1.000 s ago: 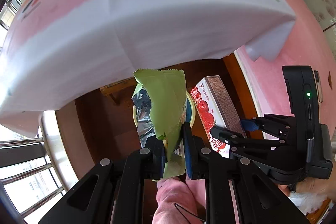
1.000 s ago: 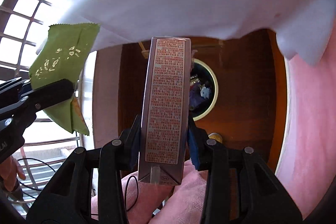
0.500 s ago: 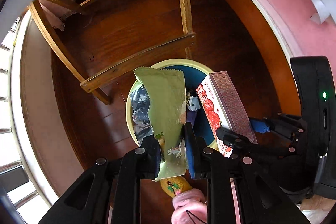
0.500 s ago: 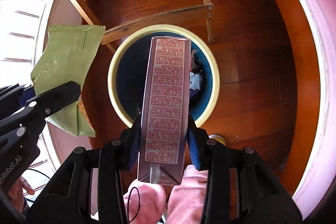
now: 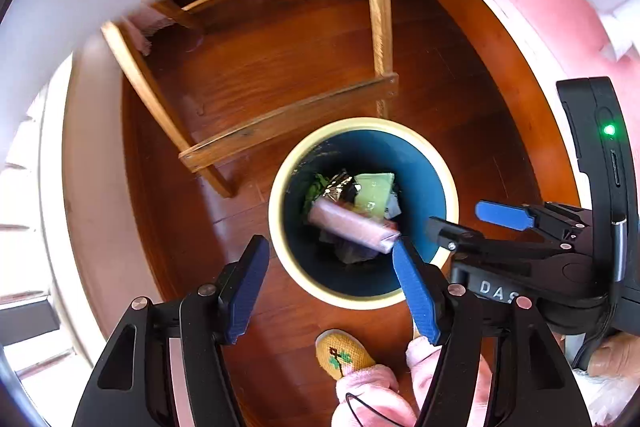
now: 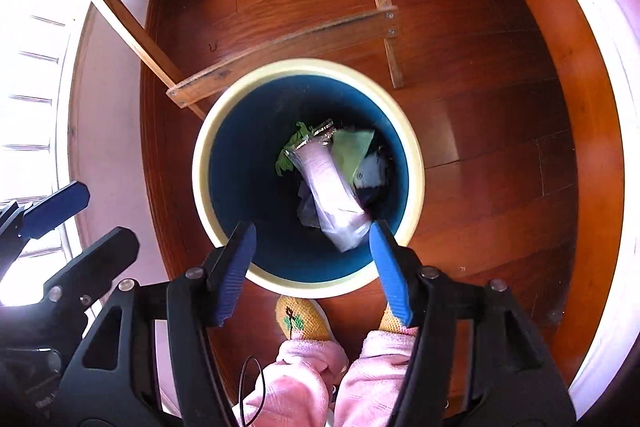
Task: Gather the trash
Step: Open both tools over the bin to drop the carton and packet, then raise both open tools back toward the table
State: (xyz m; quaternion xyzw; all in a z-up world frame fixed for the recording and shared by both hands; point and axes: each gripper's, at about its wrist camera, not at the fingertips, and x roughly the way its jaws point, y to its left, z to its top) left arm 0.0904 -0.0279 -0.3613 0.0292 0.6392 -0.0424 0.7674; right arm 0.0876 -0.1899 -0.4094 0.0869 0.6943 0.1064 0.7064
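Pink carton (image 6: pixel 334 193) now in bin (image 6: pixel 208 163), released.

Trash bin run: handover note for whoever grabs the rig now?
Left gripper: open, empty, over the bin.
Right gripper: open, empty, above the same bin.
Carton and green wrapper lie inside the bin on other trash.
Done: both pieces dropped in.
Left: no other trash shows on the wood floor in these views; look around for more.
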